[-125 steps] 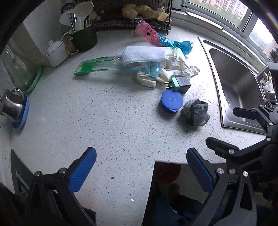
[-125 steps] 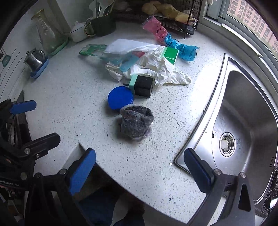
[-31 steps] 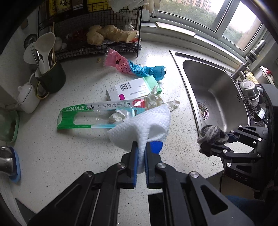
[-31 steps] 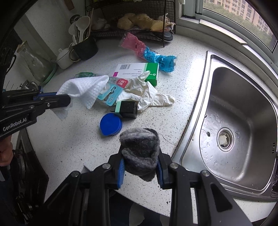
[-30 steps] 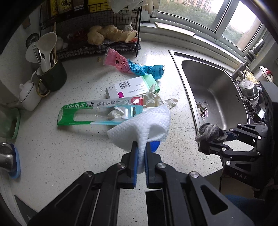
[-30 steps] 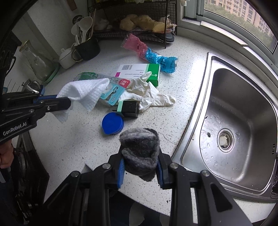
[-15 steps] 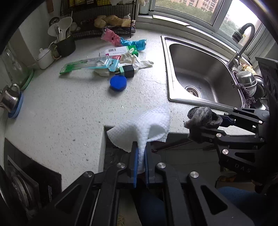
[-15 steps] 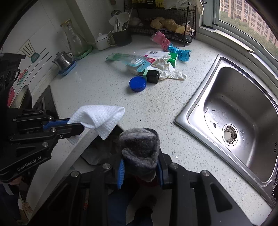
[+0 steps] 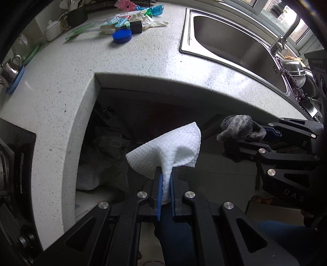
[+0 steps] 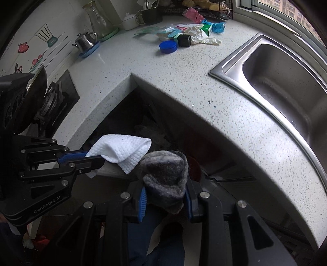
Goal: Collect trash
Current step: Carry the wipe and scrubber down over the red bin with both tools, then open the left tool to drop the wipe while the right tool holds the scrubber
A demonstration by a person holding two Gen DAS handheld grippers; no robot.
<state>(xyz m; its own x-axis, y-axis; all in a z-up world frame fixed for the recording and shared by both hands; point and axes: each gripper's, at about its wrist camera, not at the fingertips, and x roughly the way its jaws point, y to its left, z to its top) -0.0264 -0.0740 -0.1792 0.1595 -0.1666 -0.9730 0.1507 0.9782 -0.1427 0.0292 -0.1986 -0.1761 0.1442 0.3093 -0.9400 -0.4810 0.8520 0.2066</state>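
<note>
My left gripper (image 9: 166,180) is shut on a white paper towel (image 9: 167,151), held out past the counter's front edge over a dark gap below. There a black bin bag (image 9: 106,155) shows. My right gripper (image 10: 165,196) is shut on a grey fuzzy wad (image 10: 166,176), close beside the towel (image 10: 120,150). In the left wrist view the wad (image 9: 241,127) hangs at the right in the right gripper (image 9: 263,135). More trash lies far back on the counter: a blue lid (image 9: 122,36), a small black box (image 9: 134,26), a white glove (image 10: 204,37) and wrappers (image 10: 192,13).
A speckled white counter (image 9: 126,61) curves around the gap. The steel sink (image 10: 286,79) lies to the right and a stove (image 10: 55,98) to the left. A small kettle (image 10: 85,42), a glass jar (image 10: 98,20) and a dark mug (image 10: 149,15) stand at the back.
Both grippers have drawn back off the counter and sunk below its front edge, each still carrying its piece. The trash pile now lies far back.
</note>
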